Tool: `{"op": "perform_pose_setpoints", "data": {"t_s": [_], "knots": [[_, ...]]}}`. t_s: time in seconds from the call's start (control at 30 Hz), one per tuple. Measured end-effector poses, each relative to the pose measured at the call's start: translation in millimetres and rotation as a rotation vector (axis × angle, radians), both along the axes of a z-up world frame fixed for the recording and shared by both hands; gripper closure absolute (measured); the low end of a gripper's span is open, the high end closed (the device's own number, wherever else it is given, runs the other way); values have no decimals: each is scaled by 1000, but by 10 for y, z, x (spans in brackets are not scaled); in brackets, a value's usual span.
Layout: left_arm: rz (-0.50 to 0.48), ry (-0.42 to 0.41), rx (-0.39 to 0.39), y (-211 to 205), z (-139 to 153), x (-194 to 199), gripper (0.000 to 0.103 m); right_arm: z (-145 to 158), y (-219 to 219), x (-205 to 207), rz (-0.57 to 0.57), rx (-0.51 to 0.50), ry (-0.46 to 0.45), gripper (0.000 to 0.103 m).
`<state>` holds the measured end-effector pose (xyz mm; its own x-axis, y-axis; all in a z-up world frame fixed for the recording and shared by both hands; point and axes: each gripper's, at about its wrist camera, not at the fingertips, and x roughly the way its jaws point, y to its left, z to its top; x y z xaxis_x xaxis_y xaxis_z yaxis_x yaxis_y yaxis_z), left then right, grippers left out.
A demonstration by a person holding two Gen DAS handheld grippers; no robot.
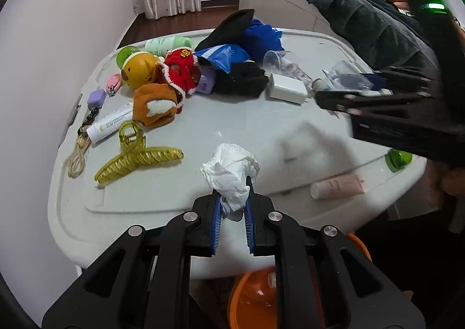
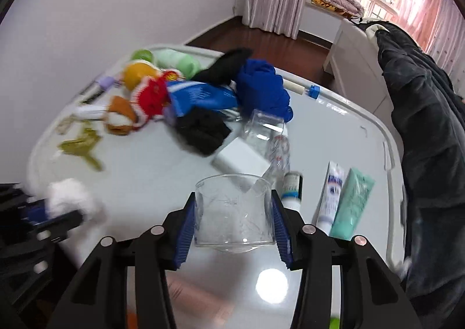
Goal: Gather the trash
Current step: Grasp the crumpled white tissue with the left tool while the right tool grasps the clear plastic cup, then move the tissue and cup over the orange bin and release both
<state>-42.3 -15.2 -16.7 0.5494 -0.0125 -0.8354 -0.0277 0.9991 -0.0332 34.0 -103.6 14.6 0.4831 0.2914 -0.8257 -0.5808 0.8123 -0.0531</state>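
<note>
My left gripper [image 1: 232,207] is shut on a crumpled white tissue [image 1: 229,175] and holds it above the near edge of the white table [image 1: 162,192]. An orange bin [image 1: 250,297] sits on the floor just below it. My right gripper [image 2: 232,218] is shut on a clear plastic cup [image 2: 232,210] held over the table; it shows as a blurred black shape in the left wrist view [image 1: 377,102]. The tissue and left gripper appear blurred at lower left in the right wrist view [image 2: 69,201]. Another clear cup [image 1: 276,60] and a crushed plastic bottle [image 2: 279,154] lie on the table.
The table holds a yellow hair claw [image 1: 130,154], socks and toys [image 1: 162,88], a white charger [image 1: 287,88], blue packaging [image 1: 223,56], black cloth [image 1: 241,79] and several tubes [image 2: 340,198]. Dark clothing [image 2: 430,140] hangs at the right. A pink tube [image 1: 337,185] lies near the front edge.
</note>
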Motion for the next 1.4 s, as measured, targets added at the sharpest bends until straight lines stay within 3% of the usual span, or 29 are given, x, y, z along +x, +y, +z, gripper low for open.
{"op": "perform_pose_setpoints", "data": {"t_s": [0.17,0.4,0.53,0.6,0.63,0.67,0.77,0.93,1.07,1.2,1.23,1.4], "knots": [[-14,15,7,-112,-6,-253,90,48,-273,-664,41,36,59,55],[-87,80,42,-399,-141,-699,89,-401,-471,-1500,84,13,216,55],[-147,150,50,-584,-304,-945,88,-671,-540,-1718,74,-12,298,55],[-177,191,61,-673,-398,-1053,88,-761,-559,-1776,82,-33,338,48],[-185,207,62,-703,-439,-1092,79,-786,-573,-1817,79,-52,336,28],[-189,227,54,-718,-481,-1123,67,-785,-584,-1850,76,-68,322,16],[-152,254,47,-683,-500,-1132,41,-675,-636,-1886,73,-80,261,14],[-95,226,52,-572,-432,-1109,36,-487,-833,-1788,11,-50,201,11],[-72,195,7,-487,-307,-1002,36,-208,-1026,-1536,-56,-15,124,10],[-77,118,-9,-572,-76,-653,34,189,-1256,-1149,-156,56,19,5],[-82,103,-15,-605,-41,-545,30,243,-1310,-1080,-175,70,5,5],[-66,58,-42,-647,37,9,29,391,-1508,-833,-241,91,-38,6]]}}
